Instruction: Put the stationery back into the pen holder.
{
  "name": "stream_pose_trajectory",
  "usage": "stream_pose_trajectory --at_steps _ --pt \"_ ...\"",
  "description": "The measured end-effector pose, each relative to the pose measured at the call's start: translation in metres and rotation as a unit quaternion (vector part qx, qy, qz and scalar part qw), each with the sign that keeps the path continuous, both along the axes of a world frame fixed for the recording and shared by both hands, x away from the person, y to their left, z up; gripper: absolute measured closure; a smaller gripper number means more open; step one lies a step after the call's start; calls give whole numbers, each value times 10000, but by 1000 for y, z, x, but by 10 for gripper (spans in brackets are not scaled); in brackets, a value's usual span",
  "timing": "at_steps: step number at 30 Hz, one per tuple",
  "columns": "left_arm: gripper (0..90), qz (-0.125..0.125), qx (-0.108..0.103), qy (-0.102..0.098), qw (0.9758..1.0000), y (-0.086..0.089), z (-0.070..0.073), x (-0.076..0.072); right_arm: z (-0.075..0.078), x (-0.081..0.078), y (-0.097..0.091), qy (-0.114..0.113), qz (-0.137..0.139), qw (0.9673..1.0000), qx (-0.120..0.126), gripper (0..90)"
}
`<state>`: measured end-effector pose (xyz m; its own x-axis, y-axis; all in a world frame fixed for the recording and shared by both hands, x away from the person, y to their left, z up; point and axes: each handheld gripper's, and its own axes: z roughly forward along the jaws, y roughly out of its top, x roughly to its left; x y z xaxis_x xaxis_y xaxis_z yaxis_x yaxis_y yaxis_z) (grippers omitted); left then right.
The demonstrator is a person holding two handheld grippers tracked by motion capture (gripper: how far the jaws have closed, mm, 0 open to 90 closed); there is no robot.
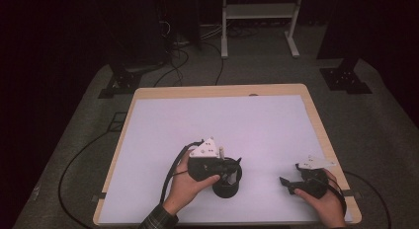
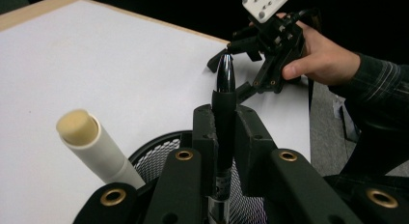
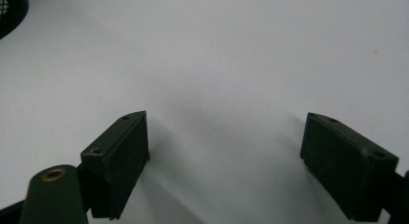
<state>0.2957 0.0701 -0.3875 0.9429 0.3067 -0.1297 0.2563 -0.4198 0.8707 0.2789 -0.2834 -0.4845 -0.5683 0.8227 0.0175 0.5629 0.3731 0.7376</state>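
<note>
High view: the left gripper (image 1: 228, 171) sits at about six o'clock on the white table (image 1: 222, 120), held in the person's left hand (image 1: 190, 184), right over a black mesh cup (image 1: 227, 185). Its jaws are clamped on a black pen (image 1: 226, 173) that stands in the cup. A white tube (image 1: 222, 152) pokes up beside the gripper, at roughly eleven o'clock from the cup.

In the left gripper view the two black jaws press the pen (image 2: 224, 113) from both sides; the pen stands nearly upright, its glossy tip pointing to twelve o'clock, its lower end down inside the mesh cup (image 2: 154, 159). The white tube (image 2: 91, 147), with a cream-coloured end, leans out of the cup toward ten o'clock, apart from the pen.

The right gripper (image 1: 288, 183) rests low at about four o'clock on the table, well apart from the cup, in the right hand (image 1: 323, 199). In the right gripper view its jaws stand wide apart over bare table (image 3: 231, 55) with nothing between them; the cup's rim (image 3: 9, 11) shows at ten o'clock.
</note>
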Motion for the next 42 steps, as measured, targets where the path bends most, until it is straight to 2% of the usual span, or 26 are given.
stream_pose_trajectory --at_steps 9,20,23,36,42 --pt "793 27 25 22 10000 2 -1 1 0 0 0 0 0 10000 -1 163" --pt "728 89 -8 -26 10000 9 4 -3 0 0 0 0 0 10000 -2 163" --pt "719 130 -10 -74 9999 15 7 -3 0 0 0 -1 1 10000 -2 163" --pt "647 373 29 -17 9993 43 13 -5 0 0 0 -3 1 10000 -2 163" --pt "564 550 93 3 9984 58 13 -5 0 0 0 0 1 10000 1 163"
